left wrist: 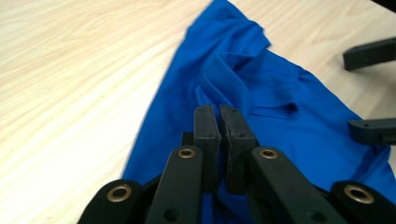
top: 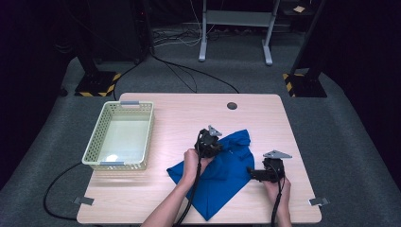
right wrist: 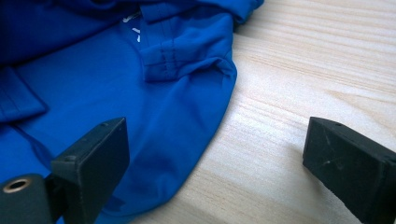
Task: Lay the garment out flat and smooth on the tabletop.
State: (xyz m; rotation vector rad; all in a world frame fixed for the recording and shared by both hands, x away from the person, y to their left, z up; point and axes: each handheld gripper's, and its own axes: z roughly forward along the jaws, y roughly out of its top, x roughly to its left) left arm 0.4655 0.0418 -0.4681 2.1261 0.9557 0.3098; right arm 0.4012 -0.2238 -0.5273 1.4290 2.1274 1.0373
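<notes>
A smooth, thin blue fabric shirt (top: 222, 168), creased into soft folds, lies spread on the pale wood-grain worktop (top: 179, 113). The left tool (left wrist: 219, 116) has its black jaws pressed together above the cloth's middle; whether a fold is caught between them I cannot tell. The right tool (right wrist: 215, 154) stands spread wide, one jaw over the shirt's rounded hem, the other over bare wood. Left of the left tool sits a cream perforated plastic basket (top: 97, 142). Grey carpet (top: 350, 142) surrounds the worktop.

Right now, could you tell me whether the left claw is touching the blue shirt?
Cannot tell. In the left gripper view the left claw is shut above the blue shirt, but any cloth between its jaws is hidden.
</notes>
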